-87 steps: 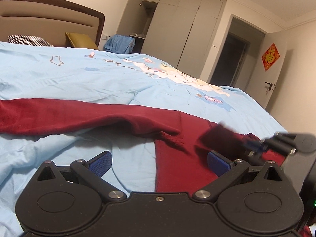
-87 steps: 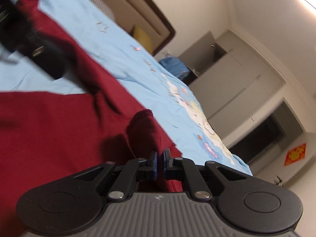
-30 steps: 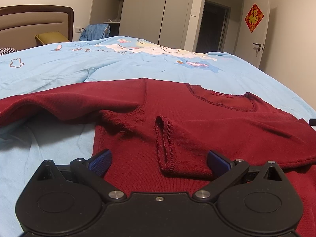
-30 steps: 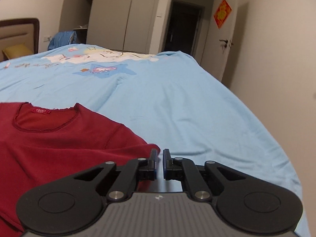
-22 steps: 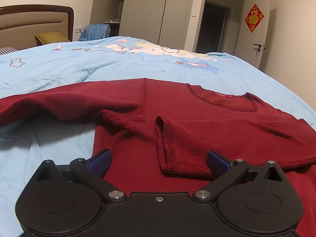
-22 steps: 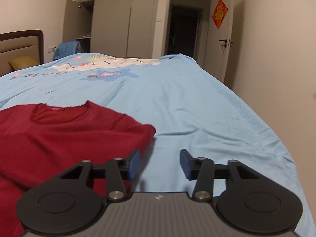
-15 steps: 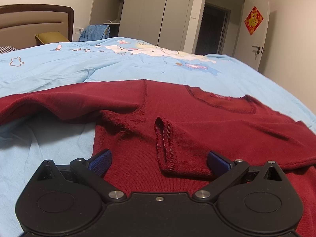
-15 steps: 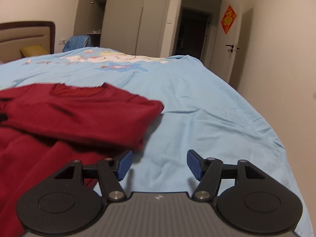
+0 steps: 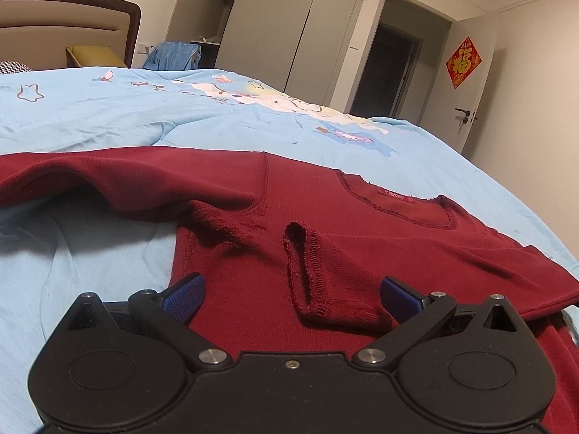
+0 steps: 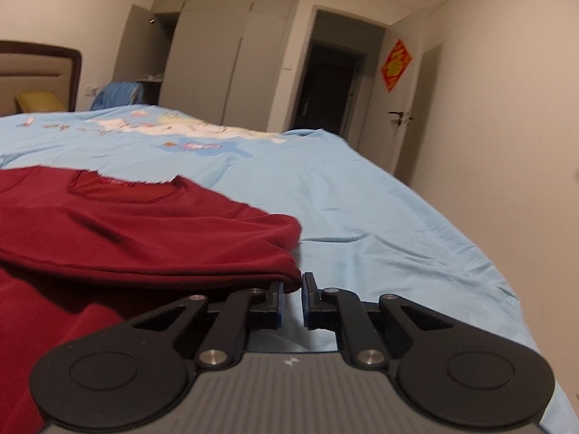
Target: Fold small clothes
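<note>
The red top (image 9: 325,224) lies spread near the bed's (image 10: 362,195) right edge, one sleeve folded across its chest. The left tongs (image 9: 291,294) gape wide over that cuff, holding nothing. The right tongs (image 10: 290,302) are nearly closed at the folded shoulder edge; can't tell if they've pinched fabric. If they grab just one layer, lifting probably drags the fold loose.

Spread across the near part of the bed (image 9: 108,115): a sweater (image 9: 325,224), one sleeve (image 9: 90,177) stretched left, the other sleeve (image 9: 416,275) folded over its front. At the head end, far left, a headboard (image 9: 65,25) and pillow (image 9: 94,57). Beyond the bed, a wardrobe (image 9: 289,29), then a doorway (image 9: 391,72) to its right.
</note>
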Action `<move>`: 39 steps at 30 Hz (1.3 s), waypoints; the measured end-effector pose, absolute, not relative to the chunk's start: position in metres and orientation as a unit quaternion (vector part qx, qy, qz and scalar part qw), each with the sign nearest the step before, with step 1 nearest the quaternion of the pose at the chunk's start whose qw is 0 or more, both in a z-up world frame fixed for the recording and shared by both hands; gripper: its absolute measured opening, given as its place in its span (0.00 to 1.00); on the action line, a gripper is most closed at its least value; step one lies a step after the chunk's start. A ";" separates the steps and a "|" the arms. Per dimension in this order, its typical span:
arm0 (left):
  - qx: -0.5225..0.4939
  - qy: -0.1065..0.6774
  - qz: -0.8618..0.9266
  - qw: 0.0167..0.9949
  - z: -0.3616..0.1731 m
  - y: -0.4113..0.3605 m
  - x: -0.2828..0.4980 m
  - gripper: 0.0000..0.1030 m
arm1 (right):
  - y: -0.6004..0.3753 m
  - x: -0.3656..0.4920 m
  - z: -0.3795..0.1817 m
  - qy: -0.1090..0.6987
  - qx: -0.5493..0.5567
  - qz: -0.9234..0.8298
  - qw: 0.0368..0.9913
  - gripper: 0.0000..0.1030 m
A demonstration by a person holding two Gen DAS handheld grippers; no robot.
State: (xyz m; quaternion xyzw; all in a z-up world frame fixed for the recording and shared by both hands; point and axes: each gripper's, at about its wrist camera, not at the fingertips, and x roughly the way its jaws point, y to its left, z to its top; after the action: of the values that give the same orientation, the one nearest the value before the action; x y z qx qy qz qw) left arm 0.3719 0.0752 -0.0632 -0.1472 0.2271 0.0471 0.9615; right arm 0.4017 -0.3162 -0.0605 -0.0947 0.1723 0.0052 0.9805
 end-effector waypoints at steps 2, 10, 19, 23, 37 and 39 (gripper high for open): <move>-0.147 0.228 0.047 0.961 -0.064 0.075 0.372 1.00 | -0.323 0.401 -0.063 0.182 -0.079 -0.007 0.980 0.08; -0.143 0.229 0.049 0.961 -0.065 0.076 0.372 1.00 | -0.346 0.414 -0.076 0.232 -0.018 -0.021 0.972 0.00; -0.144 0.229 0.049 0.962 -0.065 0.076 0.372 1.00 | -0.337 0.403 -0.077 0.220 -0.031 -0.012 0.975 0.26; -0.146 0.226 0.049 0.962 -0.064 0.076 0.371 1.00 | -0.336 0.389 -0.066 0.209 -0.023 0.016 0.977 0.56; -0.268 0.204 0.124 0.933 -0.020 0.162 0.274 0.99 | -0.279 0.309 -0.027 0.200 -0.028 0.204 0.958 1.00; -0.267 0.198 0.160 0.929 -0.015 0.186 0.253 0.99 | -0.267 0.300 -0.031 0.201 -0.035 0.220 0.954 1.00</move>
State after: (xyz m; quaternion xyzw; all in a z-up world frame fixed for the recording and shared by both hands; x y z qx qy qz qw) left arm 0.2533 0.1857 -0.0155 -0.2671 0.1979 0.1604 0.9294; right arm 0.3005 -0.2669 -0.0311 -0.0350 0.2014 0.2197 0.9539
